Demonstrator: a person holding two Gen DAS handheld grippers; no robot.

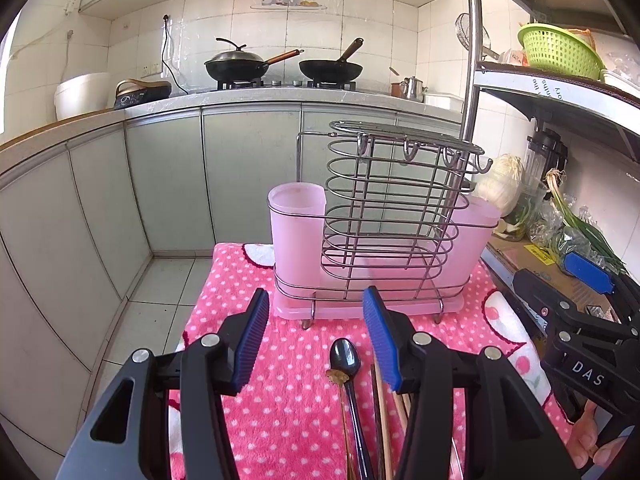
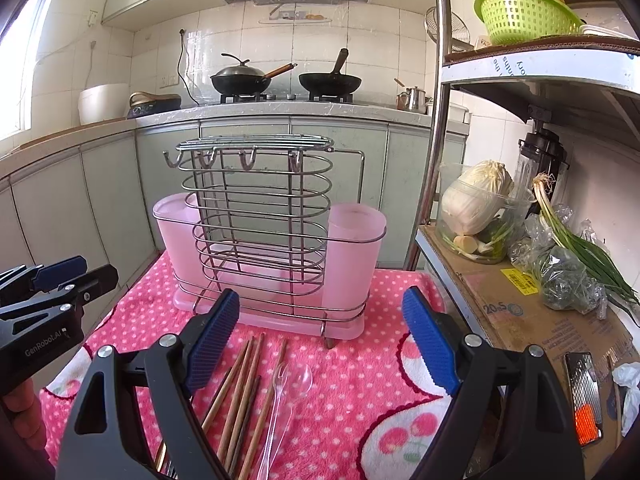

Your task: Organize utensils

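Note:
A wire utensil rack (image 1: 384,216) with a pink plastic cup at each end stands on a pink dotted towel (image 1: 288,400); it also shows in the right wrist view (image 2: 260,240). A dark metal spoon (image 1: 346,360) and wooden chopsticks (image 1: 382,420) lie on the towel in front of it. In the right wrist view several chopsticks (image 2: 244,392) and a clear plastic spoon and fork (image 2: 288,384) lie there. My left gripper (image 1: 316,336) is open above the spoon. My right gripper (image 2: 320,340) is open above the chopsticks and clear spoon. Both are empty.
A metal shelf at the right holds a cabbage (image 2: 476,200), green onions (image 2: 576,248), cardboard (image 2: 532,320) and a green basket (image 2: 520,14). Grey cabinets (image 1: 168,184) and a counter with two woks (image 1: 240,66) stand behind. Tiled floor (image 1: 160,292) lies left of the table.

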